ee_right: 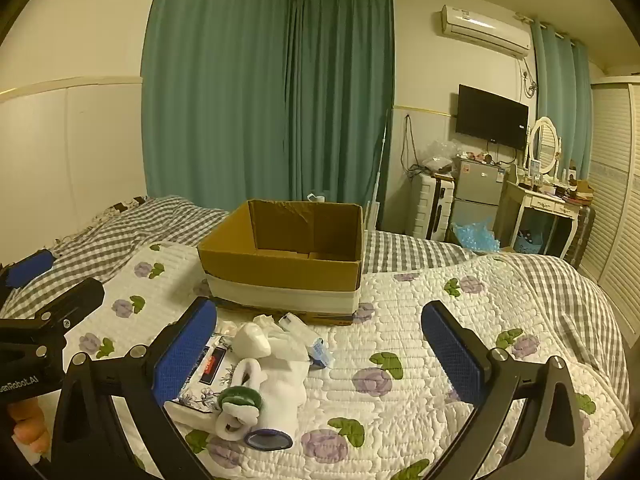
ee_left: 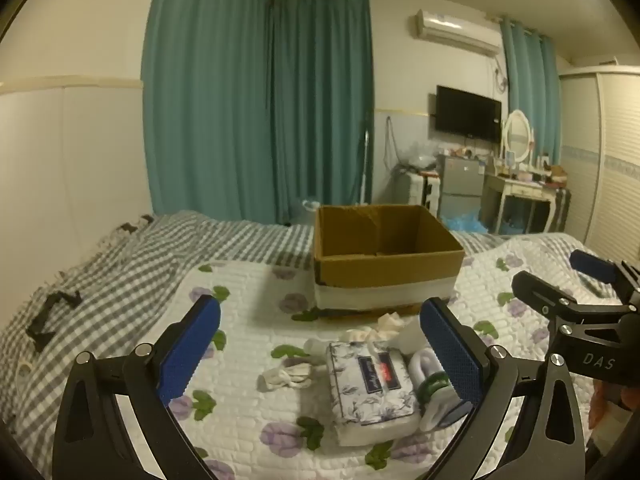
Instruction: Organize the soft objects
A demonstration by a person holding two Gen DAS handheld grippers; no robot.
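Both grippers hover above a bed [ee_right: 460, 344], jaws spread wide and gripping nothing. The left gripper [ee_left: 320, 348] is aimed at a flowered tissue pack [ee_left: 370, 384]; the right gripper [ee_right: 320, 344] faces the white socks [ee_right: 276, 388] beside that pack, 1 roll ringed in green. These soft things lie heaped just in front of an open cardboard box [ee_right: 280, 268], probably their destination, so each lift stays short. No item is in the box yet.
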